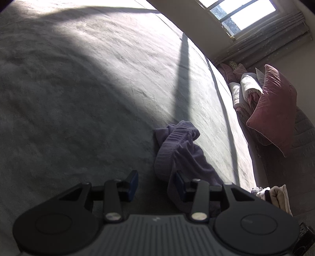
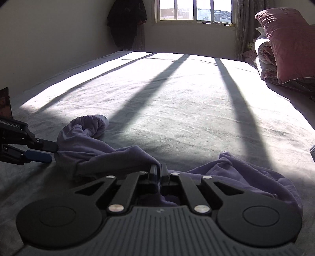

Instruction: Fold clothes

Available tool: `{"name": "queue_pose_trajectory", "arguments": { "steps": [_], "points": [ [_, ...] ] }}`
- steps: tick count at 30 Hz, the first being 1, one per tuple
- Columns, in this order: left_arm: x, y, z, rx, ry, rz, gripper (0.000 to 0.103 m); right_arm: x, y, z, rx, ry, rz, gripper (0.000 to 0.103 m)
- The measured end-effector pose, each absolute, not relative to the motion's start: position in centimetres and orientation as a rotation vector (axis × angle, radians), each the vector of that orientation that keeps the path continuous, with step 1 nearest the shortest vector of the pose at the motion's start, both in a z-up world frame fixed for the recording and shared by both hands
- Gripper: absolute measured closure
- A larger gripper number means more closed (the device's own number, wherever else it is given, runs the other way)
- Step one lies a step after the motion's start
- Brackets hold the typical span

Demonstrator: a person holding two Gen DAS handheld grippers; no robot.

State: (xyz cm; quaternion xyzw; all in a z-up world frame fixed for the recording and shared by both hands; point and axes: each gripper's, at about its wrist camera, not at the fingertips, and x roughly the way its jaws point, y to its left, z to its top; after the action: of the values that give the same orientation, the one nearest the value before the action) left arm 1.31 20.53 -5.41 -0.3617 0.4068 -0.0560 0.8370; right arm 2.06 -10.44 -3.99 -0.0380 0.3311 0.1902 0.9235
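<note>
Grey bed cover [image 2: 177,102] sunlit, crossed by window-bar shadows; window [image 2: 195,10] beyond. Purple garment [image 2: 94,149] crumpled on near part of bed. Right gripper [image 2: 159,169] clamped on its fabric. Left gripper [image 1: 155,182] jaws apart, one finger touching cloth. Pink pillow [image 2: 289,45] and rolled bedding [image 2: 263,57] at right edge.

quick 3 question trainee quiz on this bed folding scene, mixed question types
1. True or false: the right gripper is shut on the purple garment.
2. The left gripper is: A open, B shut, C out of view?
3. What leans at the bed's right edge?

Key: 1 true. 2 A, with the garment against one finger. 3 a pink pillow against rolled bedding.
</note>
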Motion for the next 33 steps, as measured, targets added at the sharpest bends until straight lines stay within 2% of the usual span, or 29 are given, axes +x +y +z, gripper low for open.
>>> {"name": "queue_pose_trajectory", "arguments": {
  "steps": [8, 18, 21, 22, 23, 24, 25, 28, 30, 32, 33],
  "points": [
    [2.1, 18.3, -5.8, -0.783, 0.874, -0.189, 0.058, 4.5, -13.7, -4.5, 0.001, 0.758, 0.177, 0.102],
    [3.5, 15.3, -6.1, -0.734, 0.841, -0.285, 0.057, 4.5, -14.4, -4.3, 0.039, 0.764, 0.184, 0.102],
    [4.0, 14.4, -6.7, -0.731, 0.84, -0.281, 0.058, 4.5, -14.6, -4.2, 0.05, 0.766, 0.186, 0.102],
    [4.0, 14.2, -6.6, -0.723, 0.828, -0.274, 0.065, 4.5, -14.7, -4.2, 0.054, 0.767, 0.187, 0.101],
    [4.0, 14.0, -6.4, -0.716, 0.816, -0.272, 0.073, 4.4, -14.7, -4.1, 0.055, 0.765, 0.192, 0.098],
    [4.0, 13.9, -6.2, -0.712, 0.803, -0.273, 0.086, 4.3, -14.7, -3.9, 0.055, 0.76, 0.203, 0.094],
    [3.8, 13.7, -5.8, -0.715, 0.778, -0.284, 0.088, 4.1, -14.7, -3.7, 0.054, 0.754, 0.213, 0.089],
    [3.3, 13.3, -4.2, -0.706, 0.681, -0.343, 0.088, 3.5, -14.4, -3.0, 0.039, 0.725, 0.253, 0.089],
    [3.0, 12.9, -3.3, -0.696, 0.629, -0.387, 0.088, 2.9, -14.0, -2.4, 0.026, 0.693, 0.289, 0.083],
    [3.1, 12.4, -3.1, -0.693, 0.613, -0.417, 0.088, 2.4, -13.6, -2.0, 0.017, 0.658, 0.327, 0.061],
    [3.2, 12.3, -3.3, -0.699, 0.614, -0.42, 0.088, 2.2, -13.3, -1.9, 0.013, 0.638, 0.347, 0.06]
  ]
}}
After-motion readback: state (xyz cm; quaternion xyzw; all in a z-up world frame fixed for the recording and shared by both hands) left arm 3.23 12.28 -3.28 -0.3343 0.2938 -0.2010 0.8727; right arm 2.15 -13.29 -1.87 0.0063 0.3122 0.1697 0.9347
